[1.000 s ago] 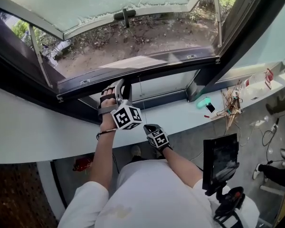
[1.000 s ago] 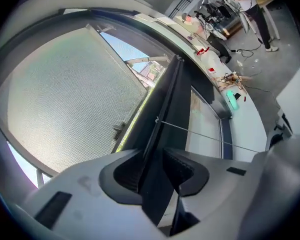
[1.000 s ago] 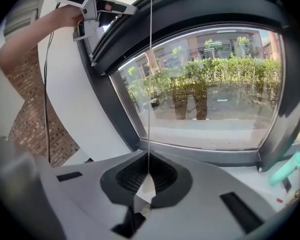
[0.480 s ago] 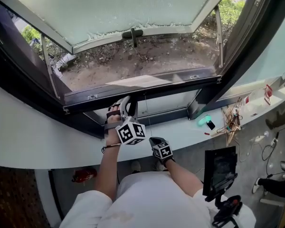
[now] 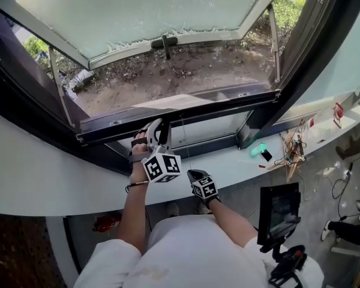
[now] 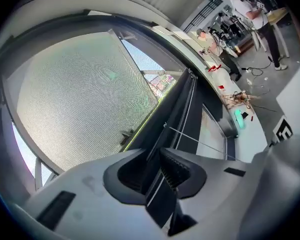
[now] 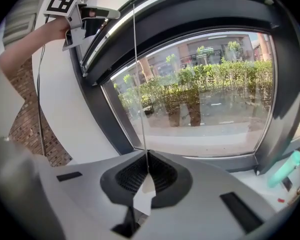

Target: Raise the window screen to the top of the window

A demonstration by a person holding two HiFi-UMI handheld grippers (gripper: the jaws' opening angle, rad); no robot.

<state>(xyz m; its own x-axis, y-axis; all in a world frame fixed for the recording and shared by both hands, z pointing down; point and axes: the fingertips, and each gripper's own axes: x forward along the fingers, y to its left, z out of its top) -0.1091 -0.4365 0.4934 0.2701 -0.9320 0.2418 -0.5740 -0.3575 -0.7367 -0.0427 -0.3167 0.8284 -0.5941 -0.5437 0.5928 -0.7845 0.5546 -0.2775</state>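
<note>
Window bay over a curved white bench, w/ the outer sash swung out over bare ground. The screen's dark bottom rail lies low in the opening. Its long axis runs side to side across the frame, w/ mesh above it and clear glass below. The L hand-held gripper sits on the rail left of centre. Its jaws straddle the rail edge-on and are closing, and the rail fills the gap btwn the pads. The R hand-held gripper is lower and nearer the body, jaws together on the thin cord. The cord runs straight up from there to the rail, just right of the L one. So L is the nearer hand, already at the rail, while R reaches it only via the cord. The top of the window lies well above both, so the rail prob. has most of its travel left. The lift goes across the rail's length. W/ the grip off-centre, one end could lag and the rail could skew in its tracks.
</note>
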